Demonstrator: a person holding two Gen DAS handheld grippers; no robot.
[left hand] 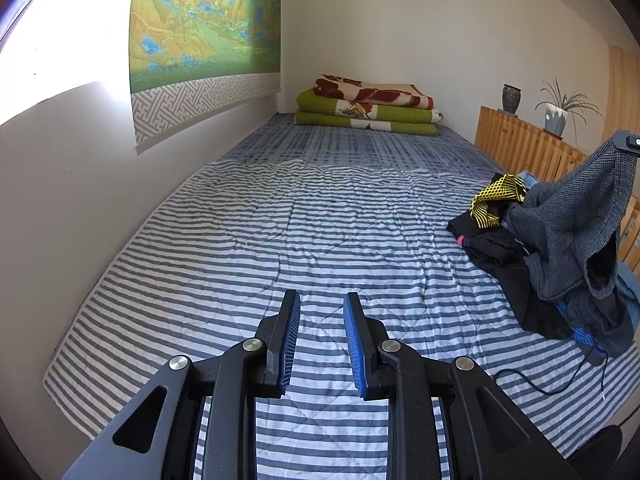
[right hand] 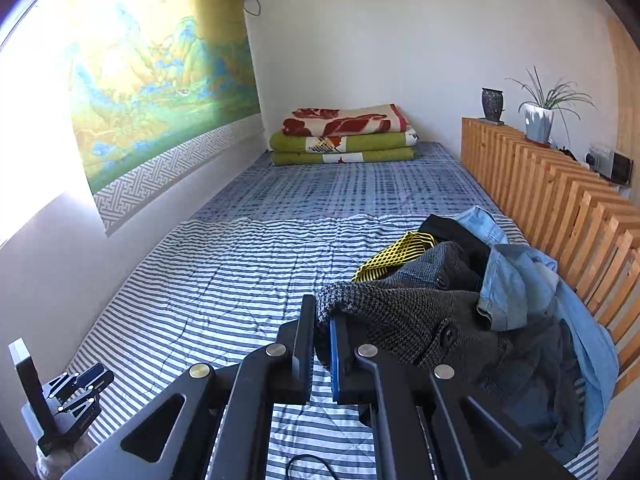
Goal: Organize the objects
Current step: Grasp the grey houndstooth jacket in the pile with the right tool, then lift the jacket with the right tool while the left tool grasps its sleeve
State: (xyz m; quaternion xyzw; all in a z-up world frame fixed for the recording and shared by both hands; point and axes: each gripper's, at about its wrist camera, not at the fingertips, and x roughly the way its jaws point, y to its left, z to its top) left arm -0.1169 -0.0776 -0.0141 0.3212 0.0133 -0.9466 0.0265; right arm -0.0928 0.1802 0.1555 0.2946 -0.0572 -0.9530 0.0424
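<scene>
Left wrist view shows your left gripper [left hand: 321,340] hovering over bare striped bedding [left hand: 248,248], its blue-padded fingers spread with a clear gap and nothing between them, so that hand has no part in the work yet. Further right in that view, the pile of clothes [left hand: 516,240] sits near the bed's right edge beside the wooden slatted rail [left hand: 528,148], and the grey knit garment [left hand: 576,236] hangs lifted above it, one corner pulled up toward the frame's edge. From the right wrist view, your right gripper [right hand: 323,344] has its fingers drawn narrow on an edge of that grey knit, which drapes away to the right over the heap. Still lying in the heap are a yellow-and-black mesh piece [right hand: 394,260], something black, and a light blue denim item [right hand: 516,280] against the rail. At the far end of the bed, folded blankets [right hand: 344,136] already form a neat stack. Judging by this, you are early on: one garment is being separated, nothing from the pile looks folded or set aside, and the open striped area to the left is free for laying it out.
</scene>
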